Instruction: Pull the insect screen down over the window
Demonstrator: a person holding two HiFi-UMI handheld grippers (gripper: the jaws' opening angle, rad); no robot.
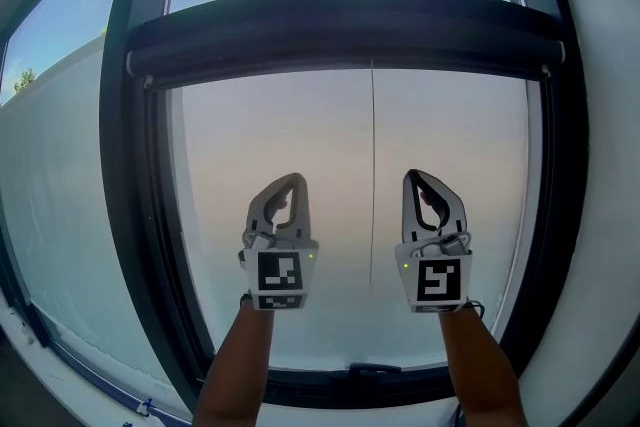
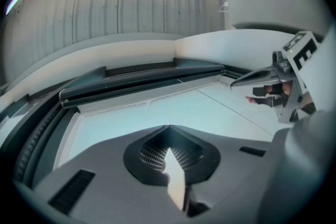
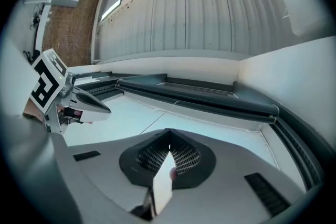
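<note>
The insect screen is rolled up in a dark cassette bar (image 1: pixel 345 25) across the upper window. A thin pull cord (image 1: pixel 372 165) hangs from its middle down over the pane. My left gripper (image 1: pixel 292 180) is shut and empty, held upright in front of the glass just left of the cord. My right gripper (image 1: pixel 413 175) is also shut and empty, just right of the cord. Neither touches the cord or the bar. In the left gripper view the cassette bar (image 2: pixel 142 78) lies beyond the shut tips (image 2: pixel 169 127); the right gripper view shows the cassette bar (image 3: pixel 199 94) and the cord (image 3: pixel 152 123).
A dark window frame (image 1: pixel 125 215) surrounds the pane, with a dark handle (image 1: pixel 372 370) on its bottom rail. A white wall reveal (image 1: pixel 600 245) stands at the right. A second pane (image 1: pixel 60 195) adjoins on the left. Overhead is a ribbed ceiling (image 3: pixel 210 13).
</note>
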